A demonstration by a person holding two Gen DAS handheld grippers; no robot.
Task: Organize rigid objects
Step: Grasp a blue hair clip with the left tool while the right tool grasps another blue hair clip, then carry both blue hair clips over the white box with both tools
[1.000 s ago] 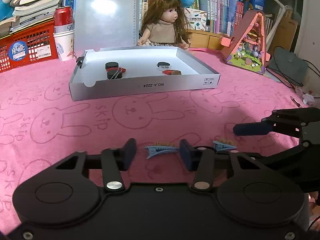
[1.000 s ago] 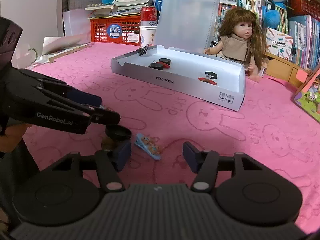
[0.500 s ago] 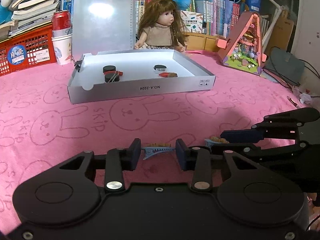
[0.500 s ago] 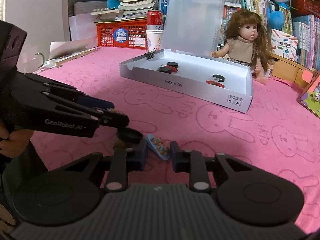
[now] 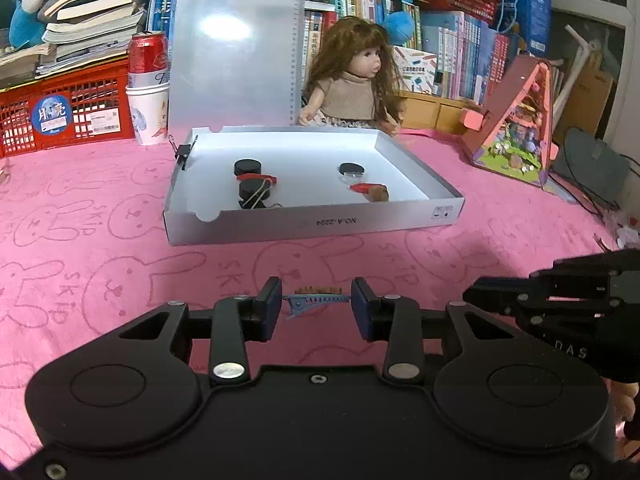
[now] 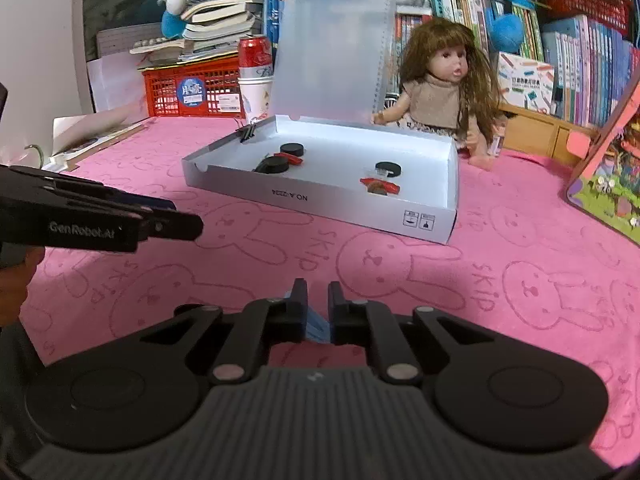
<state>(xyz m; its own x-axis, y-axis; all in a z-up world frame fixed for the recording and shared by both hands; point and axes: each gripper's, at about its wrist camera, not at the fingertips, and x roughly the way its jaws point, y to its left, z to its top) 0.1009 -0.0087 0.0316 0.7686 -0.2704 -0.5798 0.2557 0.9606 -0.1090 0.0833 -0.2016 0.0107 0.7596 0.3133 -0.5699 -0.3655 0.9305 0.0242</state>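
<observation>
Two black handheld grippers work over a pink towel printed with rabbit outlines point(image 5: 120, 248). The left gripper point(image 5: 316, 305) has its two fingers closed on the ends of a small blue toothed plastic hair clip with a brown decorated top point(image 5: 316, 301), the clip spanning the gap crosswise with one end against each blue-padded finger, above the cloth. The right gripper point(image 6: 318, 312) has its fingers drawn nearly together, pinching a second small blue plastic clip point(image 6: 318, 324), of which only a sliver shows between the pads. Ahead of both sets of fingers lies a shallow white cardboard box point(image 5: 312, 222), its translucent plastic lid point(image 5: 236, 52) standing upright at the far side. Inside the box, toward its left, sit black round caps point(image 5: 248, 168) with a red clip point(image 5: 256, 178) between them; toward its right are another black cap point(image 5: 351, 169) and a red clip with a brown piece point(image 5: 370, 191). Beyond the box a long-haired brown-haired doll in a beige top point(image 5: 354, 80) sits against shelves of books point(image 5: 460, 52). Left of the lid, a red drink can stands in stacked white paper cups point(image 5: 149, 88) beside a red plastic crate point(image 5: 60, 116). To the right of the fingers stands a pink triangular miniature house point(image 5: 516, 120).
</observation>
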